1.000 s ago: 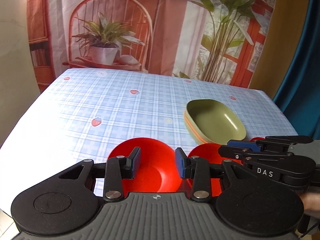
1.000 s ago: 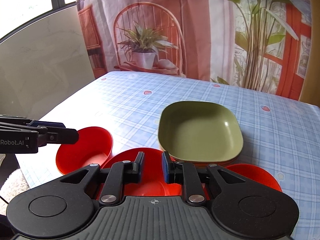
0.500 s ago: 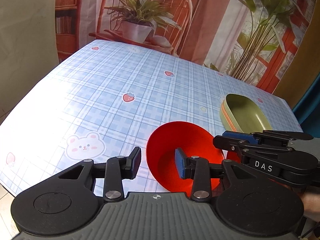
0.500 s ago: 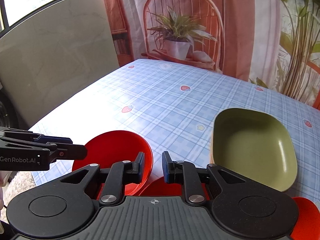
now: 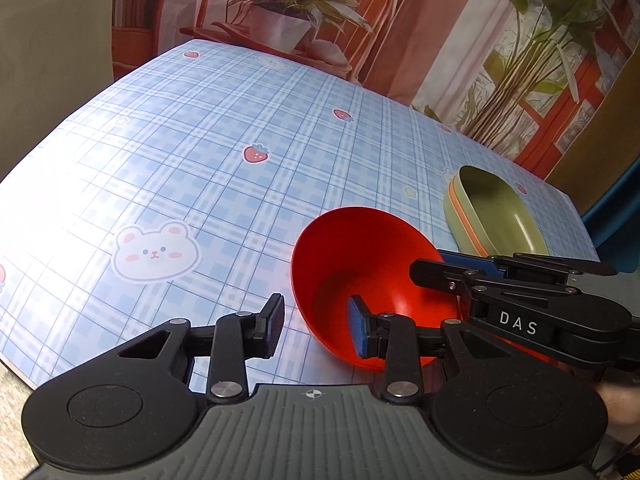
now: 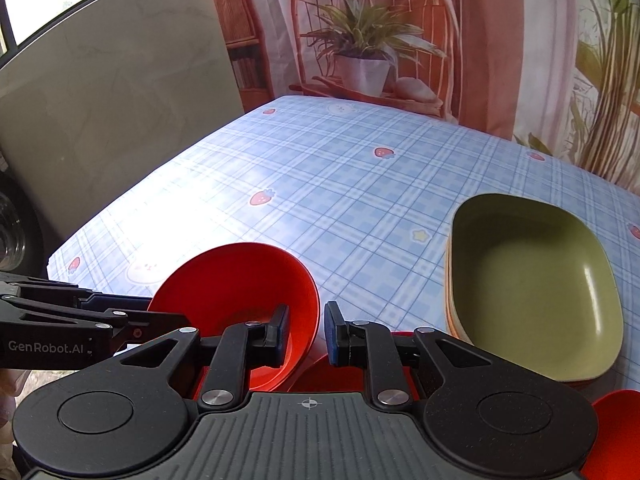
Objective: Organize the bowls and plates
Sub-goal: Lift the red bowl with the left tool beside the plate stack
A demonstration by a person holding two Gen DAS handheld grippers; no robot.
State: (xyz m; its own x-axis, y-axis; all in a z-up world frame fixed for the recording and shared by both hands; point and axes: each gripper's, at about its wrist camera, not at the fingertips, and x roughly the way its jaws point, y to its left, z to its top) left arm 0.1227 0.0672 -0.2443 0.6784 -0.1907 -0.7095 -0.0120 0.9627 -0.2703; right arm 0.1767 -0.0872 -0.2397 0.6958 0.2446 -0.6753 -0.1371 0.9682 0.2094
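A red bowl [image 5: 372,264] stands on the blue plaid tablecloth near its front edge. My left gripper [image 5: 316,326] straddles the bowl's left wall, one pad inside and one outside. Its jaws are closing, and a gap still shows at the outer pad. My right gripper [image 6: 306,332] straddles the opposite rim of the same red bowl [image 6: 240,280] with its jaws narrowly apart and not pressing. Each gripper also shows from the side in the other's view: right gripper [image 5: 428,266], left gripper [image 6: 160,312]. A stack of green and orange plates [image 6: 532,292] lies to the right.
A second red dish [image 6: 320,372] lies under the right gripper, and another red rim [image 6: 616,408] shows at the bottom right. The plate stack [image 5: 496,216] sits by the table's right edge. A printed backdrop hangs behind the table; a grey wall stands at the left.
Both grippers have shifted left and sunk to the red bowl, and now straddle its opposite walls. The left jaws have narrowed; the right jaws keep the same gap.
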